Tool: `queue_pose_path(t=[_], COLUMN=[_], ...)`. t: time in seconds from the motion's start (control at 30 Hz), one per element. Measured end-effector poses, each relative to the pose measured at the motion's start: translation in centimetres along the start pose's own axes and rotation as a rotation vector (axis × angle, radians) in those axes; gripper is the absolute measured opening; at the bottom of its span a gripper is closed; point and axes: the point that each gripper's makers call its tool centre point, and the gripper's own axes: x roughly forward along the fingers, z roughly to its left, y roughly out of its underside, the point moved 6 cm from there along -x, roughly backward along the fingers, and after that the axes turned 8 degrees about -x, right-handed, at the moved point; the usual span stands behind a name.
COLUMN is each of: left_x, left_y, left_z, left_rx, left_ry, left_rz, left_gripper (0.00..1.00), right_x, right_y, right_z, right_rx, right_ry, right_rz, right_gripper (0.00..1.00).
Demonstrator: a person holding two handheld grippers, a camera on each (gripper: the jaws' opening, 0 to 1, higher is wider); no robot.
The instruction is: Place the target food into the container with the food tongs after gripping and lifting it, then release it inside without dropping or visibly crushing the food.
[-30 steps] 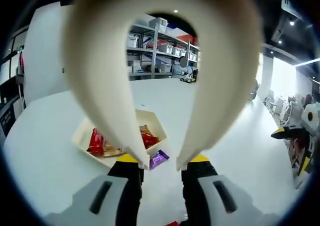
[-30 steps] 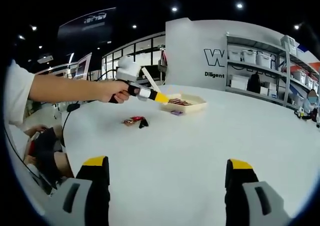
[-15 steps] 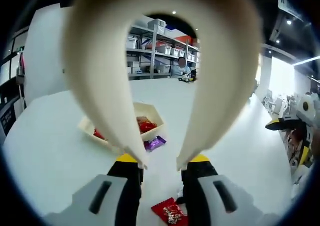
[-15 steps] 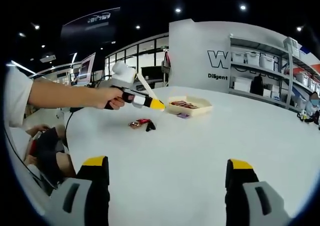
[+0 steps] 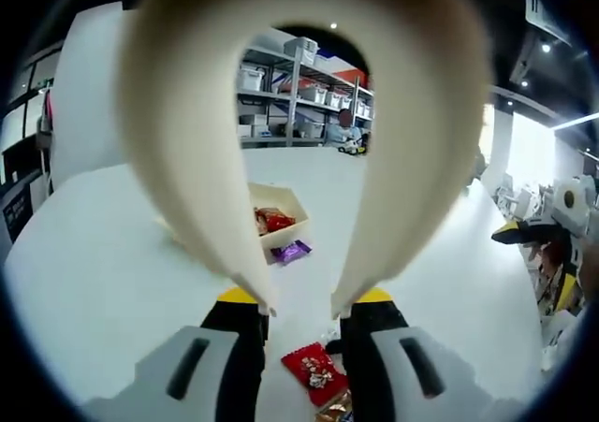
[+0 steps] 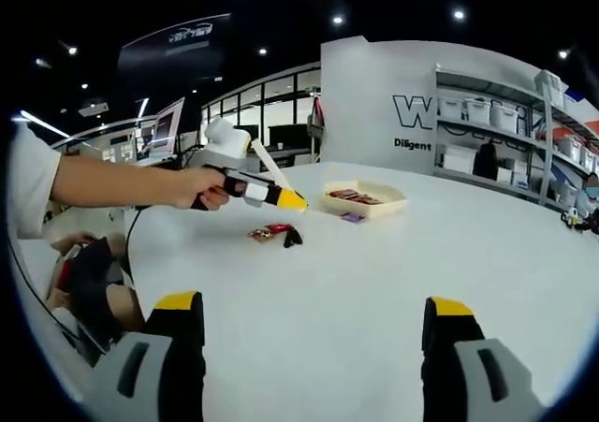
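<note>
Looking along the left gripper [image 5: 299, 308], cream food tongs [image 5: 299, 132] are seen clamped in its jaws, their two tips parted with nothing between them. On the white table [image 5: 94, 272], left of centre and partly hidden behind the left tong arm, a cream container [image 5: 281, 218] holds red packets. A purple wrapped candy [image 5: 292, 251] lies on the table just beside it, outside. Lower, between the jaws, a red packet [image 5: 314, 373] lies on the table, with what may be another wrapper at its edge.

In the right gripper view, a hand [image 6: 201, 190] holds the left gripper out over the table, with the packets below it and the container further right. The right gripper [image 6: 309, 314] is released, its jaws wide apart over bare tabletop.
</note>
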Motion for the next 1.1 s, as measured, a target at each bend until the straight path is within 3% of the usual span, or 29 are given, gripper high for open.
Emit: queue_pose_path(t=[0.37, 0.63, 0.77, 0.9, 1.1], left_x=[-1.1, -1.0, -1.0, -1.2, -1.5], left_y=[1.3, 2.8, 3.0, 3.0, 3.2], left_z=[0.0, 1.1, 0.9, 1.2, 1.2], left_rx=[0.03, -0.02, 0.025, -0.025, 0.0], left_ry=[-0.025, -0.084, -0.1, -0.093, -0.098], left_rz=[0.017, 0.044, 0.058, 0.039, 0.051], left_gripper=[0.29, 0.29, 0.29, 0.29, 0.29], right_x=[0.5, 0.8, 0.8, 0.6, 0.6], right_y=[-0.5, -0.5, -0.3, -0.2, -0.1], right_z=[1.0, 1.5, 1.5, 1.3, 1.3], right_rx=[-0.02, -0.026, -0.032, -0.028, -0.029], right_ry=[-0.02, -0.031, -0.033, -0.028, -0.026], right_rz=[0.004, 0.008, 0.015, 0.012, 0.016], right_gripper=[0.95, 0.95, 0.94, 0.94, 0.94])
